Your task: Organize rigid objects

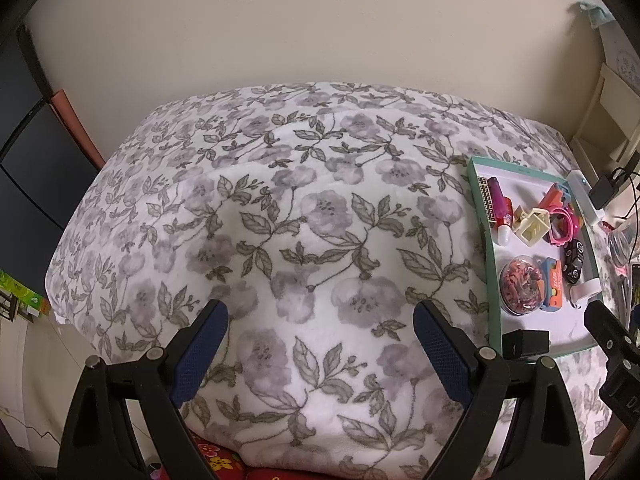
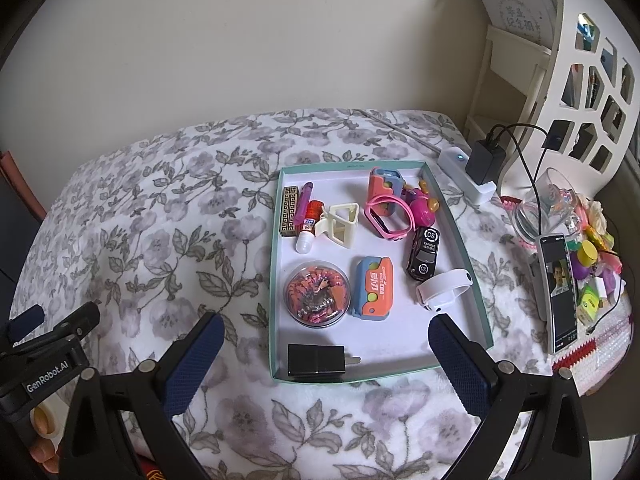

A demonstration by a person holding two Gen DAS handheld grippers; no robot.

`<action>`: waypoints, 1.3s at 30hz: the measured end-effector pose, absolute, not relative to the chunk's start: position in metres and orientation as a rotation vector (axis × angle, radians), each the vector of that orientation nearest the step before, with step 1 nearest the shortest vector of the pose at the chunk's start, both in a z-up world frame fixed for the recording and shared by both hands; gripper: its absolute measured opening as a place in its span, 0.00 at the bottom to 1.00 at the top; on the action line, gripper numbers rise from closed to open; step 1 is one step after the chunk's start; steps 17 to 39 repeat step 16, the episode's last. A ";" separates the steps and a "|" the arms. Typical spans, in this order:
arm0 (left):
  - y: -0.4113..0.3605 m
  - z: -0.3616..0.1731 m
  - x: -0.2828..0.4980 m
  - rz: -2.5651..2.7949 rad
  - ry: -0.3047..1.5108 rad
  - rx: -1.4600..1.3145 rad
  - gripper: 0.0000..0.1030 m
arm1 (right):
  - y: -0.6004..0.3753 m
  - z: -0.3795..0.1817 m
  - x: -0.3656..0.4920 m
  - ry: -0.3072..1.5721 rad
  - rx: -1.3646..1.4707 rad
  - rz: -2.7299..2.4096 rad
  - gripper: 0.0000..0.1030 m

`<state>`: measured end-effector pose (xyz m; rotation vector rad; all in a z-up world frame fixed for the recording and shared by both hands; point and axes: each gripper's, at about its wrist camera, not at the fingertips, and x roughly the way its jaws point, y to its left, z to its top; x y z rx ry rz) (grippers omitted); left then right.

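Two open claws [image 2: 322, 356] hover near the tray [image 2: 276, 280], phone [image 2: 560, 292] alongside.

- The bed [image 2: 132, 216] carried everything; it was covered by a white blanket [image 1: 280, 208] printed with grey flowers and leaves.
- A shallow teal-rimmed tray [image 2: 274, 280] lay flat on the blanket, on the right part of the bed near the wall side, with small things inside it.
- A white power strip [image 2: 460, 172] lay just beyond the tray's far right corner, with a black charger [image 2: 484, 160] plugged into it.
- To the right of the tray, a phone [image 2: 560, 292] stood propped, its screen lit.
- Behind the phone stood a clear glass [image 2: 548, 204], and beside it a heap of small colourful items [image 2: 596, 264]; their exact resting surface could not be told.
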<state>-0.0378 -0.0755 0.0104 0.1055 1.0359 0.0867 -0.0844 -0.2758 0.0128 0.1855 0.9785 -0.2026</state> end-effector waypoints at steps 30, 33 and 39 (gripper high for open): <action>-0.080 0.012 -0.039 0.082 1.022 0.107 0.91 | -0.277 0.009 -0.084 0.987 0.172 -0.193 1.00; -0.080 0.012 -0.039 0.082 1.022 0.107 0.91 | -0.277 0.009 -0.084 0.987 0.172 -0.193 1.00; -0.080 0.012 -0.039 0.082 1.022 0.107 0.91 | -0.277 0.009 -0.084 0.987 0.172 -0.193 1.00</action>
